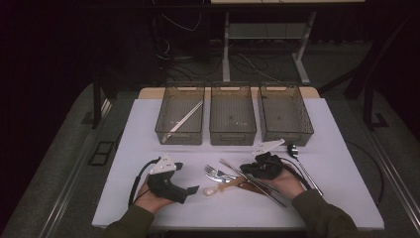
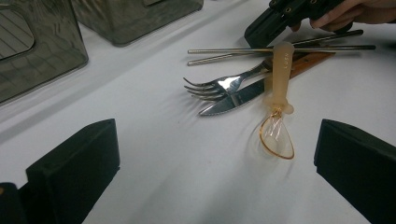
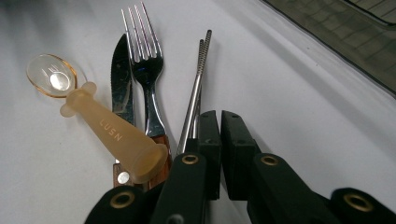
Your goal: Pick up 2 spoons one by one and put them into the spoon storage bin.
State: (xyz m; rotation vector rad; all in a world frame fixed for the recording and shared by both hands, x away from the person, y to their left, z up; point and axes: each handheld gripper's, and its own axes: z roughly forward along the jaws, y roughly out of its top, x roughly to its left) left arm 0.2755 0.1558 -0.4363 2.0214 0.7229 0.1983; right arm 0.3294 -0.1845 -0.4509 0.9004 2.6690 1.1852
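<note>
Right now the right gripper [image 1: 250,168] sits low over the cutlery pile at mid-table, its jaws pressed together with nothing visibly between them, tips just beside the pair of metal chopsticks [image 3: 195,91]. Those chopsticks lie side by side, touching, next to the fork [image 3: 144,70] and the knife [image 3: 120,79], with the amber baby spoon [image 3: 100,119] resting across the knife handle. The left gripper [image 1: 185,192] waits off to the side, jaws spread wide and empty, facing the pile.

The chopsticks look thin, stiff, light and slick — likely to roll or scissor apart. Best bet seems a pinch across both near the middle, well clear of the ridged tips. One chopstick already lies in the left bin [image 1: 166,128].
</note>
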